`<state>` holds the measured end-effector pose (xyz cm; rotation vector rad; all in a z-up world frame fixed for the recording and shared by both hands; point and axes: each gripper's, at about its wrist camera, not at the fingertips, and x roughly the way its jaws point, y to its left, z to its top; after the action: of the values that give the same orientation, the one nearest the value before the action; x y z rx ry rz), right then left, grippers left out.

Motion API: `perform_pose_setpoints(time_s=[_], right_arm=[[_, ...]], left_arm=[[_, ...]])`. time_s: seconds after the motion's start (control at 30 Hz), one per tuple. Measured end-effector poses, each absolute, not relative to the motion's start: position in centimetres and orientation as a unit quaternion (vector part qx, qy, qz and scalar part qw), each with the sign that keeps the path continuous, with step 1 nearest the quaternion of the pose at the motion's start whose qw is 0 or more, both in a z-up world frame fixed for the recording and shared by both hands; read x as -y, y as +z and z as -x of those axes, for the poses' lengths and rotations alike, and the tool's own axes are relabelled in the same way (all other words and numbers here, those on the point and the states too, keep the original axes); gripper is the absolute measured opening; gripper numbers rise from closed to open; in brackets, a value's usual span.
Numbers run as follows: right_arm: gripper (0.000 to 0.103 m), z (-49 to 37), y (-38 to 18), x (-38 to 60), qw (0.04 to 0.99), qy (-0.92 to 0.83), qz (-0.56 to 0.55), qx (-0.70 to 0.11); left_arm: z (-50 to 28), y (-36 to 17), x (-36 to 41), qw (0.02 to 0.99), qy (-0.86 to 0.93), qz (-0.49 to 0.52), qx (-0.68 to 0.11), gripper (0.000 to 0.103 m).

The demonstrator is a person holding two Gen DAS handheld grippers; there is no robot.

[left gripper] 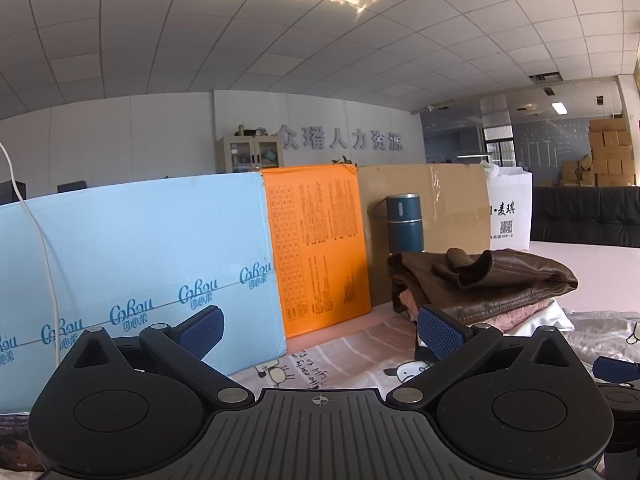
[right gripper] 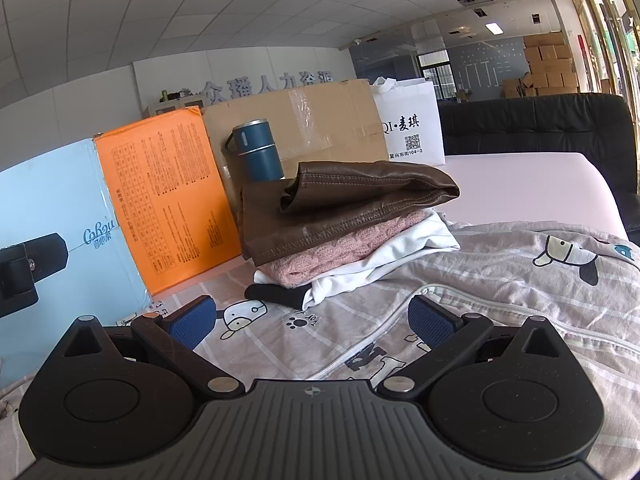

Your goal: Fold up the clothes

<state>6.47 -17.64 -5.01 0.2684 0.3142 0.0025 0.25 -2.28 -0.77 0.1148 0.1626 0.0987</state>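
Note:
A pink plaid garment with cartoon dogs and a white zip (right gripper: pixel 500 280) lies spread and rumpled on the table; its edge (left gripper: pixel 320 364) also shows in the left wrist view. Behind it stands a stack of folded clothes (right gripper: pixel 344 216): a brown leather jacket (left gripper: pixel 492 280) on top, then a pink knit, white cloth and something black at the bottom. My right gripper (right gripper: pixel 312 322) hovers open over the plaid garment, just short of the stack. My left gripper (left gripper: pixel 320 328) is open too, with nothing between its fingers, near the stack's left side.
A wall of boxes lines the back: a light blue carton (left gripper: pixel 132 264), an orange box (right gripper: pixel 164 196), a brown cardboard box (right gripper: pixel 304 120) and a white paper bag (right gripper: pixel 408 124). A dark blue flask (right gripper: pixel 258 152) stands behind the stack. A black sofa (right gripper: pixel 532 128) borders the pink tabletop (right gripper: pixel 532 188).

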Motion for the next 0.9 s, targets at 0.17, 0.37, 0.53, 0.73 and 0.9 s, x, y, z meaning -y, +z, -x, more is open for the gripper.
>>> perform_pose_setpoints(time_s=[0.17, 0.37, 0.53, 0.73, 0.9], right_arm=[[0.103, -6.53, -5.06, 17.62, 0.979, 0.001, -0.133, -0.157], [0.103, -6.56, -5.06, 17.54, 0.979, 0.001, -0.13, -0.157], [0.103, -6.59, -5.07, 17.48, 0.979, 0.0, -0.129, -0.156], [0.103, -6.65, -5.11, 17.5, 0.979, 0.001, -0.129, -0.157], [0.103, -6.68, -5.11, 17.53, 0.979, 0.0, -0.131, -0.157]], left_arm=[[-0.26, -0.81, 2.32, 0.994, 0.05, -0.058, -0.081, 0.103], [-0.26, -0.82, 2.39, 0.994, 0.05, -0.059, -0.081, 0.103], [-0.22, -0.84, 2.4, 0.994, 0.05, -0.059, -0.082, 0.103], [-0.18, -0.8, 2.44, 0.994, 0.049, -0.061, -0.082, 0.103], [-0.02, -0.72, 2.54, 0.994, 0.048, -0.063, -0.081, 0.103]])
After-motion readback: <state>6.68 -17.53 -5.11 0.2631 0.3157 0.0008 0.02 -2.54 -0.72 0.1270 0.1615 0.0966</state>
